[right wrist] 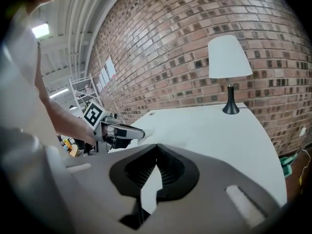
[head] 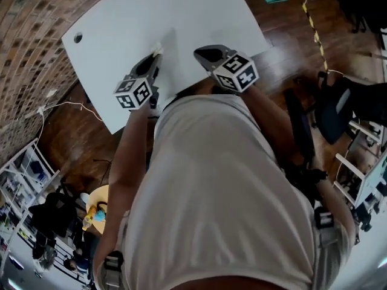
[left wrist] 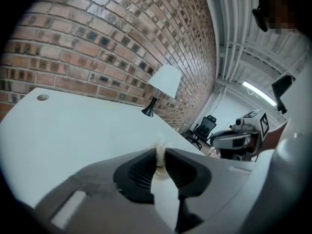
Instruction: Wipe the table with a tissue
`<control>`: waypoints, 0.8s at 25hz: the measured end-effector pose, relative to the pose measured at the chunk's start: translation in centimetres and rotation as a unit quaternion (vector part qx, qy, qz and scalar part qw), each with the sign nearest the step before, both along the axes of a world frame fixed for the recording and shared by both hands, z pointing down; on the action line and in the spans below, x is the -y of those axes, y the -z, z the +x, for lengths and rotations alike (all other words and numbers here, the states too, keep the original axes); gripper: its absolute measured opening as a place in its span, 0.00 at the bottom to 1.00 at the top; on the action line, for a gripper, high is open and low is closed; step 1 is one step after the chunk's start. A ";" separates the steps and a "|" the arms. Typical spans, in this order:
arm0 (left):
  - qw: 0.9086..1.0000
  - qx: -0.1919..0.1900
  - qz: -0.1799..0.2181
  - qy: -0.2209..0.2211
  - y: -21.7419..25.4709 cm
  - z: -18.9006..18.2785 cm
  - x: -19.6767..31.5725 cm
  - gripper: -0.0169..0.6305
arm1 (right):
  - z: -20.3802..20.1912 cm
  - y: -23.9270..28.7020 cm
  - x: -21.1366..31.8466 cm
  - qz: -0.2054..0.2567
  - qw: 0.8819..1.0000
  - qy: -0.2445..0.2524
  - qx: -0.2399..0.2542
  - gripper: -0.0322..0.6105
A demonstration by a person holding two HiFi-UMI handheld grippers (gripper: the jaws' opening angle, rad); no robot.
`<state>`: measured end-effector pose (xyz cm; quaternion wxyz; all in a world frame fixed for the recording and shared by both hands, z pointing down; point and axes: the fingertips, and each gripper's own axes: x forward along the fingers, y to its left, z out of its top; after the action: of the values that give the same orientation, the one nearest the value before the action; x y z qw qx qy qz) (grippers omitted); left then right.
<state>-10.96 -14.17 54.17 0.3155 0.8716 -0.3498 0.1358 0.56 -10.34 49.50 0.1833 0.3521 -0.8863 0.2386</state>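
A small crumpled white tissue [left wrist: 159, 146] is pinched between the dark jaws of my left gripper [left wrist: 160, 155], with a tuft poking out past the tips. From the head view the left gripper [head: 157, 58] hangs over the near part of the white table [head: 181, 17], the tissue [head: 158, 48] at its tip. My right gripper [head: 201, 54] hovers beside it to the right, just off the table's near edge. Its jaws [right wrist: 157, 148] meet at the tips with nothing between them. The right gripper view also catches the left gripper [right wrist: 122, 130] and its tissue [right wrist: 146, 130].
A white-shaded lamp [right wrist: 229, 57] on a black stem stands at the table's far end by the brick wall [left wrist: 97, 38]. A round cable hole [head: 78, 38] sits in one table corner. Black office chairs [head: 335, 110] and a floor cable lie to the right.
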 end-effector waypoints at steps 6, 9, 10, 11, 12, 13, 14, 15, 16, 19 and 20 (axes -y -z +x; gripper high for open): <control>0.998 -0.005 0.022 0.057 1.4 3.3 -6.3 0.13 | 3.1 1.0 -4.2 0.015 0.998 0.069 0.005 0.06; 0.995 -0.019 0.049 0.086 3.4 5.1 -8.4 0.13 | 4.9 1.7 -6.4 0.022 0.996 0.087 0.020 0.06; 0.994 -0.023 0.058 0.092 4.1 5.8 -9.0 0.13 | 5.4 1.8 -7.1 0.022 0.995 0.094 0.026 0.06; 0.993 -0.025 0.066 0.097 4.6 6.7 -9.6 0.13 | 6.1 1.9 -7.8 0.023 0.994 0.101 0.032 0.06; 0.992 -0.027 0.071 0.099 4.9 7.8 -10.2 0.13 | 6.9 1.9 -8.5 0.022 0.993 0.106 0.037 0.06; 0.992 -0.028 0.075 0.098 5.0 9.0 -11.0 0.13 | 8.0 1.8 -9.2 0.021 0.993 0.110 0.042 0.06; 0.992 -0.028 0.077 0.098 5.0 10.2 -11.7 0.13 | 8.9 1.7 -9.7 0.021 0.992 0.114 0.047 0.06; 0.991 -0.025 0.081 0.099 4.9 11.1 -12.2 0.13 | 9.7 1.6 -9.9 0.022 0.991 0.120 0.052 0.06; 0.991 -0.020 0.086 0.101 4.8 11.8 -12.7 0.13 | 10.2 1.5 -9.9 0.025 0.990 0.128 0.058 0.06; 0.991 -0.012 0.091 0.096 4.7 13.2 -14.9 0.13 | 11.6 1.4 -10.8 0.026 0.989 0.129 0.066 0.06; 0.992 -0.014 0.089 0.094 4.6 13.5 -16.0 0.13 | 12.0 1.3 -11.5 0.024 0.990 0.125 0.067 0.06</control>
<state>2.58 1.85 49.55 0.2529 0.8613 -0.4364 0.0622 12.61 1.16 48.22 0.1433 0.2264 -0.9391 0.2154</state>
